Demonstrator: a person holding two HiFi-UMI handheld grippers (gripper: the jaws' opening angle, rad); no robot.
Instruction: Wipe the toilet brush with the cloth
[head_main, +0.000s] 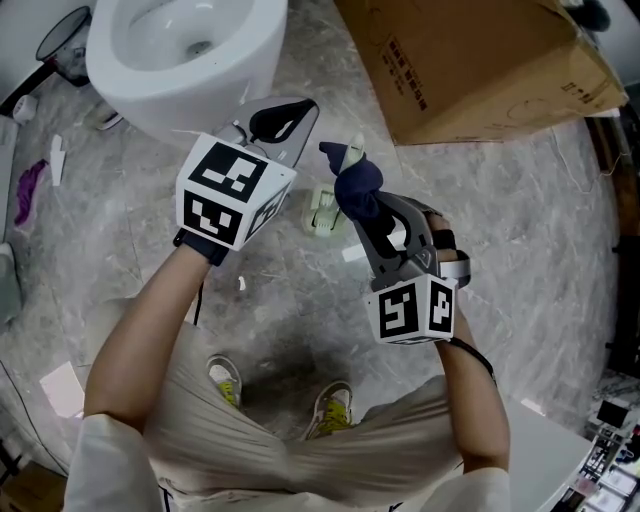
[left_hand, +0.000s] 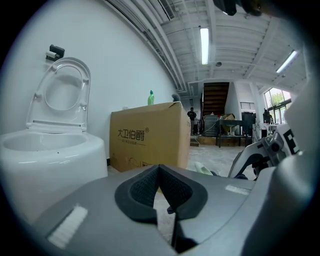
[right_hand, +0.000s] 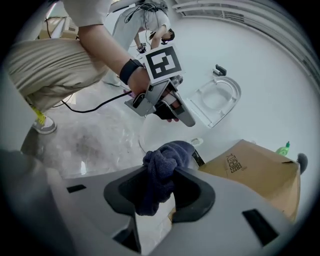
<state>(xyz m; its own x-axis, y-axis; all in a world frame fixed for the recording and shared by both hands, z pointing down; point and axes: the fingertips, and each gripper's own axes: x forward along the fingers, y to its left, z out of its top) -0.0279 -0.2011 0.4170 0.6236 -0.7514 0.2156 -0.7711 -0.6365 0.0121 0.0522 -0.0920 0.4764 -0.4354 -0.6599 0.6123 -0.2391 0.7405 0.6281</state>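
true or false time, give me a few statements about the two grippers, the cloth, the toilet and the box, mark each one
1. The right gripper has a dark blue terry cloth clamped between its jaws. True.
2. The left gripper is gripping a toilet brush. False: its jaws are together with nothing between them.
3. The lid of the white ceramic toilet stands raised. True.
4. The brown cardboard box sits on top of the toilet. False: it stands on the grey marbled floor beside the toilet.
5. The cloth is spread flat on the floor. False: it is bunched up in the right gripper, off the floor.
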